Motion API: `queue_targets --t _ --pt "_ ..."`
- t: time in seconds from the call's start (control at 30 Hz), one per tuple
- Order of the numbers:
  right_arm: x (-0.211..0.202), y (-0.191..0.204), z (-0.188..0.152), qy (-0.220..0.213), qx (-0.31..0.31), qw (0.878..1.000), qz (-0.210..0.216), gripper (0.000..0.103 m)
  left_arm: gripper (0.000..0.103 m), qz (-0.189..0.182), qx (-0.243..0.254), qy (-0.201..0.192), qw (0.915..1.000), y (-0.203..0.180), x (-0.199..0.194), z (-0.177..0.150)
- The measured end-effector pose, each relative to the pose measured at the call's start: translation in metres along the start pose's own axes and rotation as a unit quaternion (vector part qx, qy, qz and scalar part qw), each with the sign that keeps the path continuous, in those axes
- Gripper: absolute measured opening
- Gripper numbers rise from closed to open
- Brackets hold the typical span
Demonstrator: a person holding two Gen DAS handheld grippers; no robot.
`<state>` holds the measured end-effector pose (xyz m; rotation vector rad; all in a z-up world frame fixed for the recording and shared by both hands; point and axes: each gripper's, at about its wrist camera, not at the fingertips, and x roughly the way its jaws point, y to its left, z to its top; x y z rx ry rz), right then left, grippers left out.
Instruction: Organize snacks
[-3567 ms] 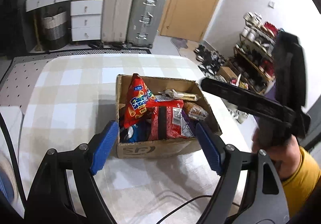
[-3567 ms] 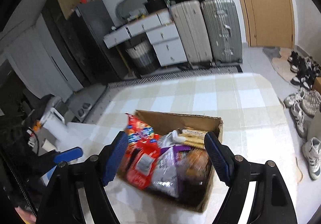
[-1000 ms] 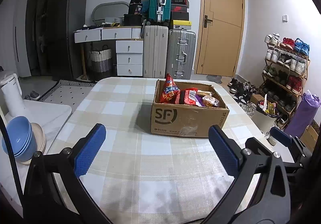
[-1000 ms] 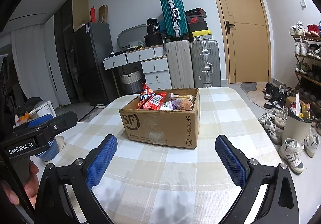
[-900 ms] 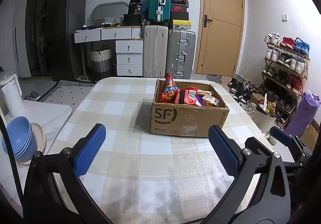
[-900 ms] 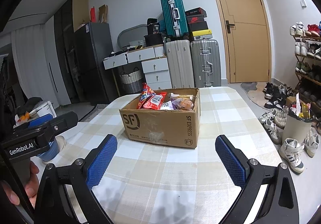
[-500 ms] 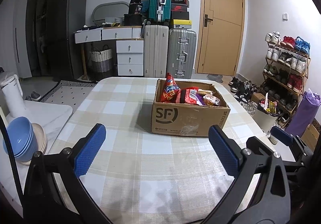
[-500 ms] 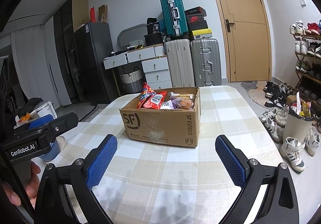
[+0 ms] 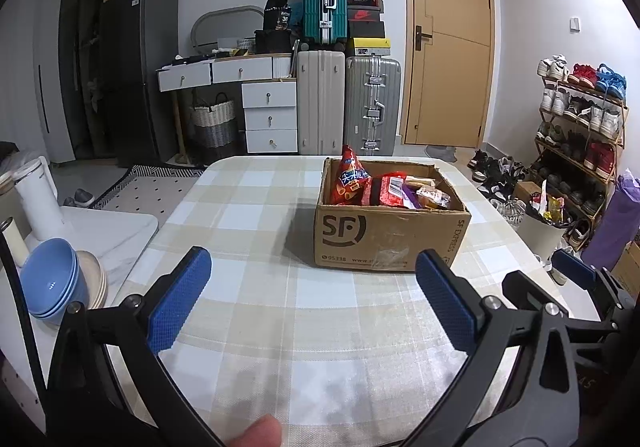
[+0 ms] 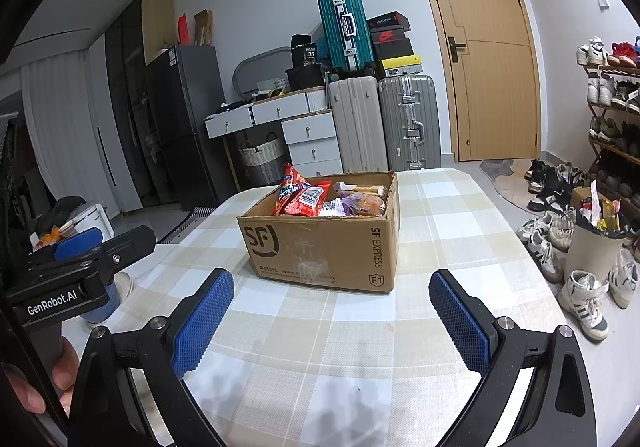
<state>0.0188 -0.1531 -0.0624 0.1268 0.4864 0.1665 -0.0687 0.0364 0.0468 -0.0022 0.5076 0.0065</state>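
Observation:
A brown cardboard box marked SF stands on the checked tablecloth. Several snack packets fill it: a tall red chip bag, a red packet, a purple one. My left gripper is open and empty, held back from the box near the table's front. My right gripper is likewise open and empty, in front of the box. The left gripper's body appears at the left of the right wrist view, held by a hand.
Blue bowls and a white kettle sit on a white side surface at left. Suitcases, drawers and a door stand behind. A shoe rack, shoes on the floor and a bin lie to the right of the table.
Over 3.6 s both grippers pulled back from just above the box to the table's near side. In the last second almost nothing moved; a fingertip now shows at the left view's bottom edge.

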Motion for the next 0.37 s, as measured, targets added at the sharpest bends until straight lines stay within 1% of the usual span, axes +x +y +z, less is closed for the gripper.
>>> queue_targets --t 0.17,0.3,0.37 --pt "0.0001 0.0003 -0.0004 0.000 0.000 1.000 0.000 0.100 0.102 0.008 -0.002 0.003 1.0000 0.0029 0.0020 -0.0012" --pt "0.0000 0.0002 -0.0003 0.001 0.000 1.000 0.000 0.100 0.102 -0.004 -0.016 -0.004 0.9999 0.0064 0.0013 0.0009" --pt "-0.0001 0.0003 -0.0003 -0.001 0.000 1.000 0.000 0.100 0.102 0.004 -0.017 -0.001 0.9998 0.0080 0.0025 0.0013"
